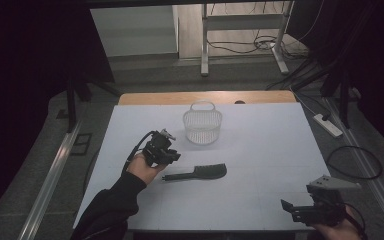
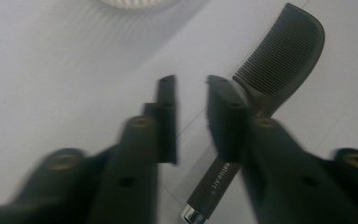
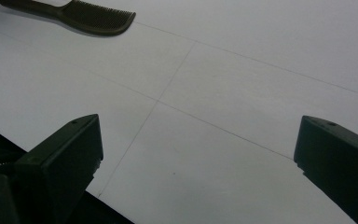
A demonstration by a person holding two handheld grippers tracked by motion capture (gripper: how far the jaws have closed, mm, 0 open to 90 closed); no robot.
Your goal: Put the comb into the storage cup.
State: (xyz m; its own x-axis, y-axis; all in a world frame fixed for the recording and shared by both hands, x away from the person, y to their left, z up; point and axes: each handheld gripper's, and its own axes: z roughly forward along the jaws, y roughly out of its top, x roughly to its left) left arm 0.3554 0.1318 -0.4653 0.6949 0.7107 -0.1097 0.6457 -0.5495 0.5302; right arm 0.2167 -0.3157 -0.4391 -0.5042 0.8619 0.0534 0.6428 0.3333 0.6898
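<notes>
Left gripper: held over the sheet just above the comb's handle end; its jaws stand nearly together with a narrow slit between them and nothing in it, and the comb lies beneath and beside them, not pinched.
Right gripper: resting at about 5 o'clock on the table, near the front edge; jaws spread wide, holding nothing, well apart from the comb.
Comb: dark, lying flat near the middle of the white sheet, handle pointing to 9 o'clock, toothed head to 3 o'clock; from the left gripper view the printed handle runs under the right-hand jaw.
Basket: small white wire basket with a hoop handle, standing upright at 12 o'clock from the comb, near but not touching.
Table: white sheet over a wooden top.
Step in hand: I'd say the left gripper is lining up on the comb's handle.
Next move: likely to part the jaws, straddle the handle, lower and close, then carry it toward the basket.
</notes>
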